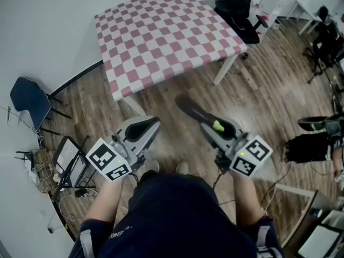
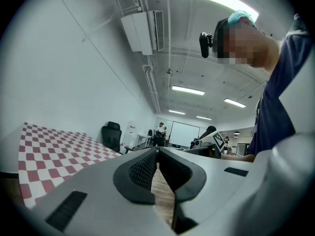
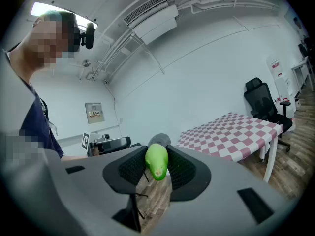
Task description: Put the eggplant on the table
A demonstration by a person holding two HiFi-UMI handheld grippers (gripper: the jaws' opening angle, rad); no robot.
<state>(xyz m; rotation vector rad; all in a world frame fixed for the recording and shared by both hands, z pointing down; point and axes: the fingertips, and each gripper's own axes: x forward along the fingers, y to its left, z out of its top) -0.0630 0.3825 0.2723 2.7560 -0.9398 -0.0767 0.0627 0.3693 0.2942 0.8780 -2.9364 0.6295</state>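
Standing on the wooden floor [image 1: 263, 90], the person held a gripper in each hand, both pointed toward the table [image 1: 161, 34] at the far side of the room. The right gripper [image 1: 214, 128] was clamped on the eggplant [image 1: 191, 110]: its two dark pads pressed on the green stem end from either side, and the dark body stuck out past the fingertips, toward the far left. The eggplant hung over the floor, well apart from the table and near its front edge only in line of sight. The left gripper [image 1: 150, 125] had its jaws drawn together at the tips, with nothing between them but a sliver of floor seen through the gap lower down. The table wore a pink-and-white checked cloth with nothing on it. A black office chair [image 1: 236, 7] stood at its far right corner, and a blue chair [image 1: 29, 98] stood against the wall on the left.
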